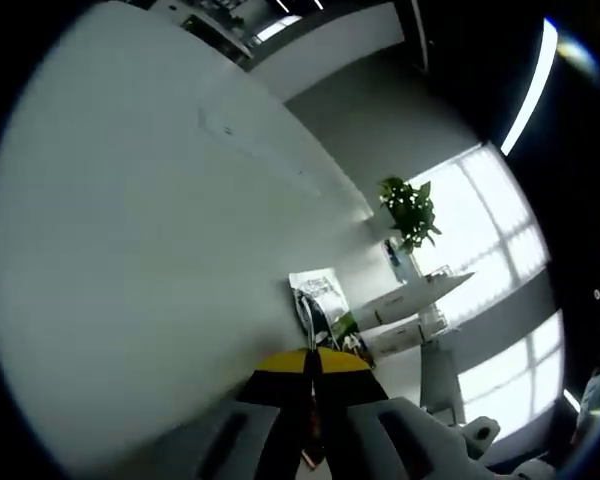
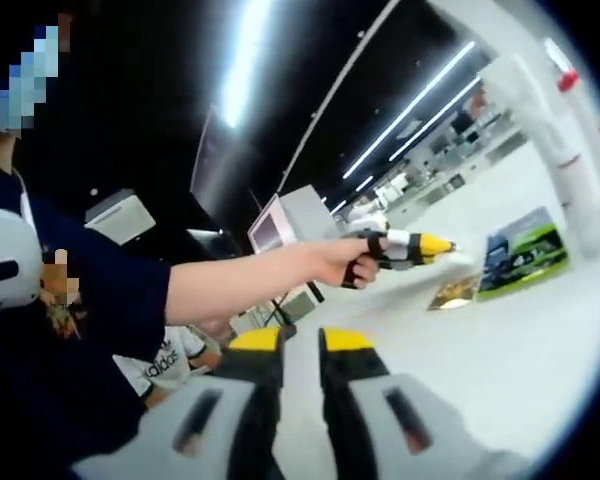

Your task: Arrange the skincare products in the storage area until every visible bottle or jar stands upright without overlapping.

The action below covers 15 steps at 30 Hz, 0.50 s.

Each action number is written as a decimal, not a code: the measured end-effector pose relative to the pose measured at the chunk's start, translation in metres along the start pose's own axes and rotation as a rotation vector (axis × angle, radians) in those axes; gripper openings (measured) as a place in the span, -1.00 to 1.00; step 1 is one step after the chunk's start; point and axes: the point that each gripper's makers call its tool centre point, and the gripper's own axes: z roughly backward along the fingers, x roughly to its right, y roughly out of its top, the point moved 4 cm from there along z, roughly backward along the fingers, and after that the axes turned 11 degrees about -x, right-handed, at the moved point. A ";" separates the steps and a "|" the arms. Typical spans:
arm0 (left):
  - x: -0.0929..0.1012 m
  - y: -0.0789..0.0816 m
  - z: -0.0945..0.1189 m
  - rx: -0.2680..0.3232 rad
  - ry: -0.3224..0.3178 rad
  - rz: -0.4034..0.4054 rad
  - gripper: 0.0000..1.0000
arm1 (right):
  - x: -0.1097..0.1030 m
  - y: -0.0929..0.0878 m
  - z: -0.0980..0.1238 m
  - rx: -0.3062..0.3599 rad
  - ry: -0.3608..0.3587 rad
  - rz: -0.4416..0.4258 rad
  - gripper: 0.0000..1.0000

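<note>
left gripper view: faces wall (image 1: 130, 230) | right gripper view: faces left tongs (image 2: 412, 245)

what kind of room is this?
Likely an open-plan office or lab. There are long ceiling light strips, a big window beside a potted plant, and a monitor on a desk.

Leafy green potted plant (image 1: 410, 212) by bright gridded window (image 1: 490, 230), white shelf unit (image 1: 410, 310) below it. Green-and-dark printed poster (image 2: 521, 252) on pale wall, far right. Long white ceiling light strips (image 2: 412, 107).
</note>
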 end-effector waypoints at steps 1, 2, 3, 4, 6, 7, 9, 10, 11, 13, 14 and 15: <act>-0.001 0.000 0.000 -0.004 0.003 0.003 -1.00 | -0.002 0.000 0.000 0.000 0.001 0.002 -0.73; -0.002 0.000 0.000 -0.007 0.007 0.006 -1.00 | -0.003 0.000 -0.001 -0.001 0.003 0.004 -0.73; -0.003 0.000 0.000 -0.007 0.011 0.007 -1.00 | -0.005 -0.001 -0.002 -0.001 0.006 0.006 -0.73; -0.003 0.001 -0.001 -0.007 0.012 0.012 -1.00 | -0.006 -0.001 -0.002 0.001 0.009 0.005 -0.73; -0.004 0.000 -0.003 -0.015 0.014 0.019 -1.00 | -0.007 -0.002 -0.002 0.003 0.014 -0.001 -0.73; -0.004 -0.001 -0.004 -0.019 0.018 0.022 -1.00 | -0.008 -0.002 -0.002 0.005 0.016 -0.001 -0.73; -0.005 -0.003 -0.006 -0.034 0.020 0.035 -1.00 | -0.008 -0.002 -0.002 0.008 0.017 -0.002 -0.73; -0.005 -0.003 -0.006 -0.035 0.026 0.035 -1.00 | -0.008 -0.002 -0.003 0.009 0.018 -0.003 -0.73; -0.006 -0.002 -0.006 -0.033 0.032 0.034 -1.00 | -0.008 -0.002 -0.003 0.012 0.017 -0.005 -0.73; -0.006 -0.001 -0.006 -0.033 0.040 0.035 -1.00 | -0.008 -0.002 -0.002 0.019 0.019 -0.008 -0.73; -0.006 -0.001 -0.006 -0.037 0.043 0.036 -1.00 | -0.009 -0.001 -0.002 0.022 0.020 -0.009 -0.73; -0.006 -0.002 -0.006 -0.042 0.052 0.032 -1.00 | -0.008 -0.001 -0.001 0.024 0.020 -0.010 -0.73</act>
